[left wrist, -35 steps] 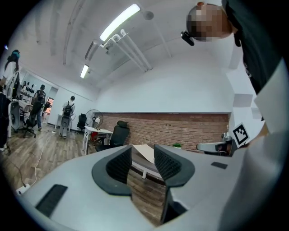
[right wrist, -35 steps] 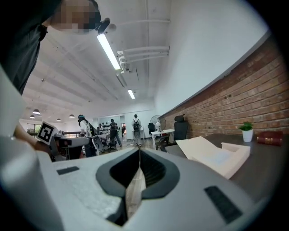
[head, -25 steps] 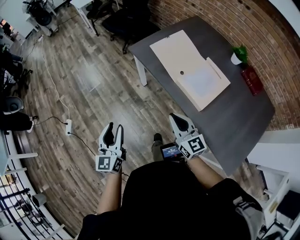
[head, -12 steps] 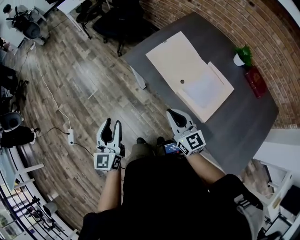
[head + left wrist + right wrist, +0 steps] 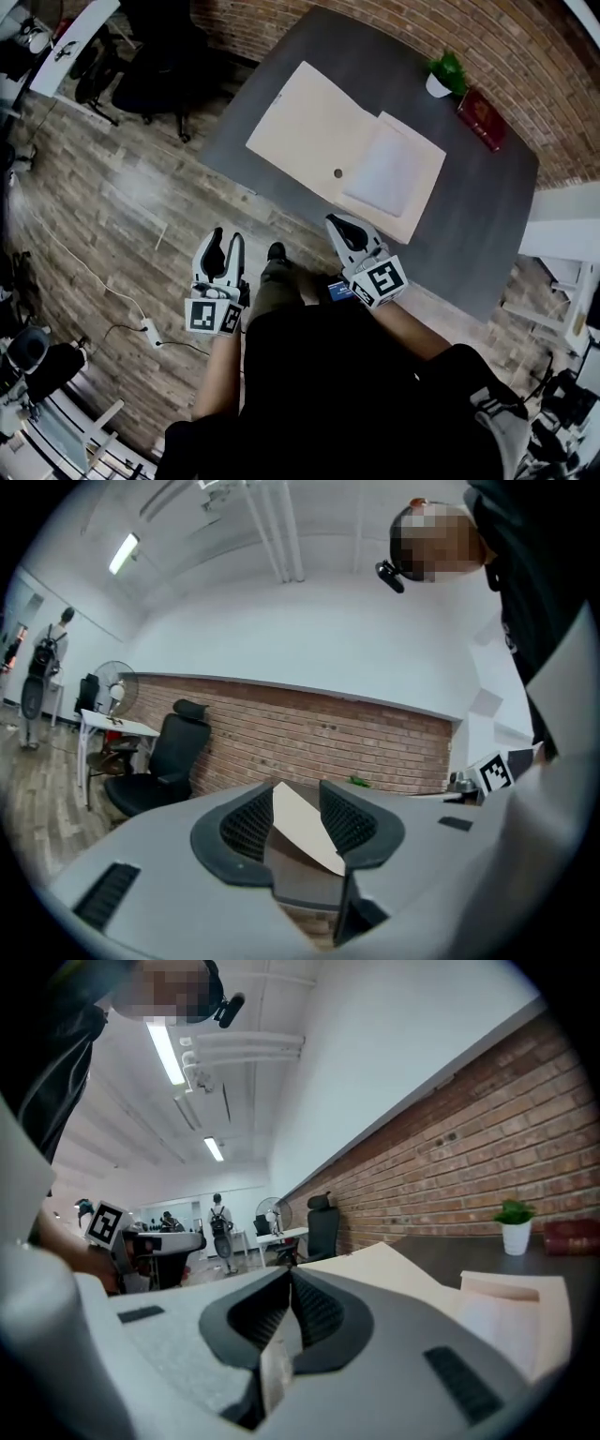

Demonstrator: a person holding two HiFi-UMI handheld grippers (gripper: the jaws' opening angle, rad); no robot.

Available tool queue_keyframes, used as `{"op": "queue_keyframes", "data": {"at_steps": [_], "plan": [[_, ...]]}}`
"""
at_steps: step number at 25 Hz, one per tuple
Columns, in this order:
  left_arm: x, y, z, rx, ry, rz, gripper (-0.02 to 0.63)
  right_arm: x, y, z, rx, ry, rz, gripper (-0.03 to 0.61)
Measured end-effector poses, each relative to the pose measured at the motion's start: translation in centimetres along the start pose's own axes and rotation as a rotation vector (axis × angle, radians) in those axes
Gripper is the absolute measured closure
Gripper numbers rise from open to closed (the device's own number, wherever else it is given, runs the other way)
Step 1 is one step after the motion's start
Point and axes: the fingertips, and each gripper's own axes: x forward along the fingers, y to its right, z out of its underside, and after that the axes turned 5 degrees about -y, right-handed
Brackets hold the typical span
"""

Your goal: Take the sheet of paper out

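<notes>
An open cream card folder (image 5: 305,127) lies flat on the dark grey bench (image 5: 469,211), and the white sheet of paper (image 5: 389,173) rests on its right-hand leaf, inside the folder, with cream card showing round its edges. A small dark round spot (image 5: 337,173) sits near the fold. Toward the brick wall, beyond the folder, stand a little green plant in a white pot (image 5: 441,73) and, just beside it, a dark red book (image 5: 482,118) lying flat.

The person stands at the near side of the bench. The left gripper (image 5: 227,236) is held out over the wood plank floor (image 5: 94,206), off the bench's edge; its jaws stand apart with nothing between them, the folder showing far off through the gap. The right gripper (image 5: 339,225) hangs at the bench's near edge, close to the folder's front corner but not touching it; its jaws are closed together and carry nothing. A black office chair (image 5: 155,56) stands off to the left of the bench
</notes>
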Motion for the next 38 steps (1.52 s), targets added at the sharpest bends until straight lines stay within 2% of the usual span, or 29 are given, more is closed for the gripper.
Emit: {"op": "queue_keyframes", "data": {"at_steps": [4,8,14,21,26,32,38], "plan": [[5.8,-1.3,-1.8,0.022,-0.005,0.162,0.476,2.5,1.6,-1.1,0.021,0.005,0.115,0.571],[10.5,-1.4,-3.4,0.01,-0.015,0.306,0.476,3.4,3.3,-2.6,0.04,0.026,0.241,0.571],[17.4,2.9,-4.5,-0.01,-0.078,0.553,0.479,0.1,7.7,-3.1,0.086,0.046,0.481,0.571],[22.8,9.8,-4.5,-0.017,-0.206,0.752,0.479,-6.7,12.1,-2.4,0.142,0.078,0.726,0.571],[25.6,16.0,-2.5,-0.013,-0.302,0.816,0.479,-11.3,16.7,-1.4,0.172,0.101,0.807,0.571],[28.2,20.9,1.6,0.054,-0.409,0.775,0.479,-14.4,22.1,-0.9,0.197,0.134,0.807,0.571],[30.7,24.0,7.0,0.125,-0.614,0.737,0.459,-16.7,25.8,-0.7,0.216,0.147,0.762,0.571]]}}
